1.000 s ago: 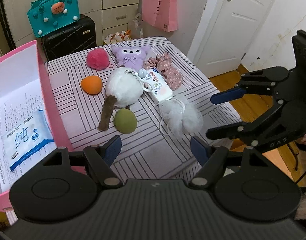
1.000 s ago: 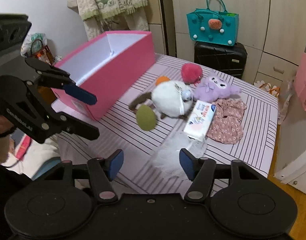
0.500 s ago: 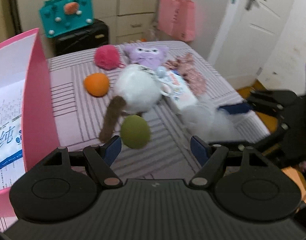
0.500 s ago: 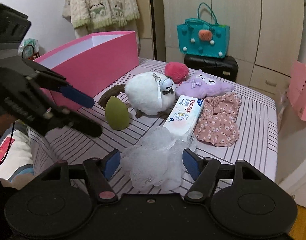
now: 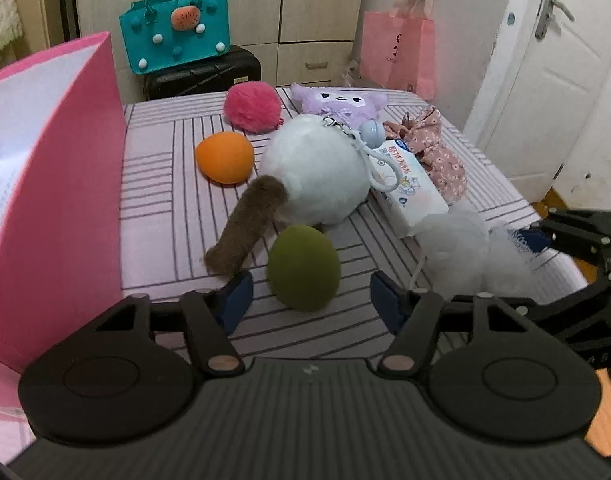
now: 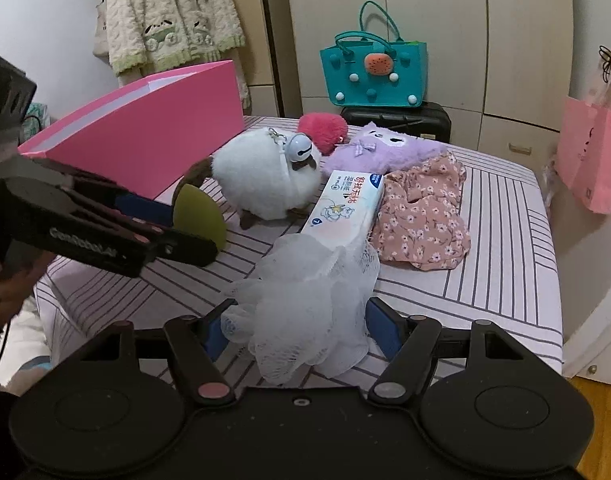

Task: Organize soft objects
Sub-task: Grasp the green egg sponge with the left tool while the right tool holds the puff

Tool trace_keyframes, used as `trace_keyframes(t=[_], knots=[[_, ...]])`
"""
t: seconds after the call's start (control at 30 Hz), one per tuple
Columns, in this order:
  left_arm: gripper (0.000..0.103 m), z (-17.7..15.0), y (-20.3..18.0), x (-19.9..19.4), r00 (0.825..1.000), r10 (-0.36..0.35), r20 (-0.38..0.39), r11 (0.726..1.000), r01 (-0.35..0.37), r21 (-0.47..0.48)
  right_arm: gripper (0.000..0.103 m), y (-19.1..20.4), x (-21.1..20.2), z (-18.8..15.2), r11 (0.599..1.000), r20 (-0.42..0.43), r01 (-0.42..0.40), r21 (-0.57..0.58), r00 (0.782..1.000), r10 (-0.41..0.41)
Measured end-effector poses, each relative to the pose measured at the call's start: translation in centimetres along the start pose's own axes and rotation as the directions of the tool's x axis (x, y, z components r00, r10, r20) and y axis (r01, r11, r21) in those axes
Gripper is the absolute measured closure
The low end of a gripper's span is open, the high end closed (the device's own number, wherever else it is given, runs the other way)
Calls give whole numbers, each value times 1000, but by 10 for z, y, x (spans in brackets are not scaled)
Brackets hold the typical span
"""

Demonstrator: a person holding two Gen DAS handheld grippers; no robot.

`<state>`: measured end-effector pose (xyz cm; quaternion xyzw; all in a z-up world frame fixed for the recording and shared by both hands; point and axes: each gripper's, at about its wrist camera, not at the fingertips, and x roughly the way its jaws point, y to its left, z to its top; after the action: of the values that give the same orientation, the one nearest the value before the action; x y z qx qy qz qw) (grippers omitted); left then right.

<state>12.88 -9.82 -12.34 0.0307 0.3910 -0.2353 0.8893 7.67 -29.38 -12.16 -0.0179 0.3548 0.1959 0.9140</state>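
While the left gripper has its jaws just narrowed w/ the green egg sponge between them, not yet pinched, the right gripper straddles the white mesh pouf, jaws apart. Beyond: white plush, tissue pack, pink box far left on the striped bed.

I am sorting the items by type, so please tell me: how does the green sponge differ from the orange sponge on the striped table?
The green sponge stands upright on its broad end; the orange sponge lies on its side. The green one sits between the open fingers of the left gripper, which have just been closing; the orange one lies farther back, near the pink pompom, with no gripper near. Both are smooth egg shapes.
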Motion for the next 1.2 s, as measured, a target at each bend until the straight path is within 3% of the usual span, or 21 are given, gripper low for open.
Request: trace_keyframes(t=[0.07,0.2,0.3,0.6,1.2], knots=[[46,0,-1,1,1000,-12,15,1000,13,-25,29,0,-2,-1,1000,12,3,11,1000,-4],[56,0,-3,2,998,7,59,999,-4,-45,49,-3,-6,-2,998,36,0,57,999,-2],[65,-3,-3,5,996,43,84,997,-38,-62,55,-8,-4,-3,994,32,-14,107,999,11],[66,-12,-2,0,992,34,118,995,-23,-94,61,-6,-4,-8,988,53,-17,153,999,9],[66,-31,3,-53,985,-3,173,995,21,-102,64,27,-34,-7,994,96,19,106,995,-29]])
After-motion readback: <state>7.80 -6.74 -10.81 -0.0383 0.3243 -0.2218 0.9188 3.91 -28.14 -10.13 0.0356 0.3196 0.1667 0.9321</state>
